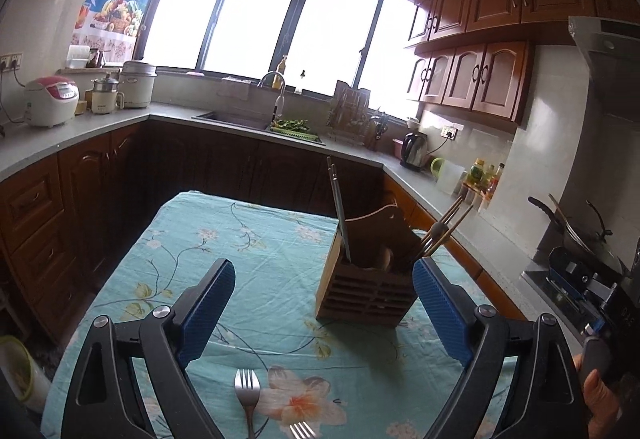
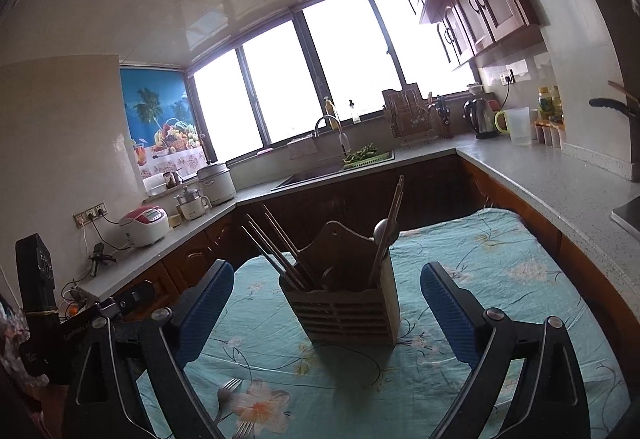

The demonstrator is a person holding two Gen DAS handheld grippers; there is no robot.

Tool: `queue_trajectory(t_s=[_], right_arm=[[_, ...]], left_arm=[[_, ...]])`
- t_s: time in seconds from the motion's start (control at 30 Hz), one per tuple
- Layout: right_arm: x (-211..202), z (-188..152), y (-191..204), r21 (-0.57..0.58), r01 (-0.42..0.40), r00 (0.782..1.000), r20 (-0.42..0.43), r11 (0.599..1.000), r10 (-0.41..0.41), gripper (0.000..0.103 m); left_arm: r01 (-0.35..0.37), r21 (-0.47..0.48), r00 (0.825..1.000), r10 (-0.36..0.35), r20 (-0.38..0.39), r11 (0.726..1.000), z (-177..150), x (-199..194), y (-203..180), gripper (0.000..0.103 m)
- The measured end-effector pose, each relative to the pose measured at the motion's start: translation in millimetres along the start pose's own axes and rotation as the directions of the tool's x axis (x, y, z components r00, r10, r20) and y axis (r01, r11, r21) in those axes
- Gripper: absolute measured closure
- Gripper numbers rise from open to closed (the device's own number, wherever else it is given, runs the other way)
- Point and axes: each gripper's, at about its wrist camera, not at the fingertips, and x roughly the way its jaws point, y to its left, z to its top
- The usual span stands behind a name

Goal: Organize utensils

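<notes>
A wooden slatted utensil holder stands upright on the table with the teal floral cloth. It holds chopsticks, a spoon and a long metal utensil. It also shows in the right wrist view, with chopsticks and a spoon sticking out. Two metal forks lie on the cloth near me: one between my left fingers, another at the bottom edge. They also show in the right wrist view. My left gripper is open and empty. My right gripper is open and empty, facing the holder.
Grey kitchen counters run around the room with a rice cooker, a sink, a kettle and bottles. A stove with a wok is at the right. The other gripper shows at the right edge.
</notes>
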Motion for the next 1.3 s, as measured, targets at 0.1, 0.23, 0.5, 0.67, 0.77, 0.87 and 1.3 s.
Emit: queue_trajectory(t_s=[0.1,0.23,0.5,0.67,0.77,0.87,1.3], right_arm=[[-29.6,-0.4,15.5,-0.057,0.000,0.997,0.072,0.998,0.004,0.000],[-50.7,-30.9,27.5,-0.127,0.050,0.995,0.089,0.991,-0.039,0.000],[-61.7,-93.9,27.8,-0.160,0.093,0.996,0.028,0.983,-0.090,0.000],[-69.2,-115.7,27.9,-0.179,0.103,0.995,0.007,0.978,-0.103,0.000],[-73.7,-126.1,25.1,-0.170,0.114,0.993,0.003,0.979,-0.116,0.000],[-76.8,-133.6,20.6,-0.146,0.116,0.993,-0.007,0.983,-0.118,0.000],[-85.1,-151.1,19.1,-0.146,0.116,0.992,-0.036,0.982,-0.122,0.000]], left_arm=[[-0.019,0.045,0.998,0.016,0.053,0.999,-11.1,-33.2,-5.4,0.001],[-0.056,0.071,0.997,0.051,0.063,0.996,-45.2,-56.4,-8.3,0.001],[-0.122,0.086,0.992,0.120,0.027,0.989,-108.3,-71.4,-11.1,0.001],[-0.135,0.104,0.991,0.133,0.019,0.985,-121.3,-79.3,-17.9,0.001],[-0.144,0.120,0.990,0.142,0.024,0.982,-125.5,-85.5,-22.6,0.001],[-0.147,0.131,0.989,0.145,0.027,0.980,-131.9,-87.8,-22.7,0.001],[-0.172,0.163,0.985,0.172,0.016,0.972,-143.6,-98.1,-27.7,0.001]])
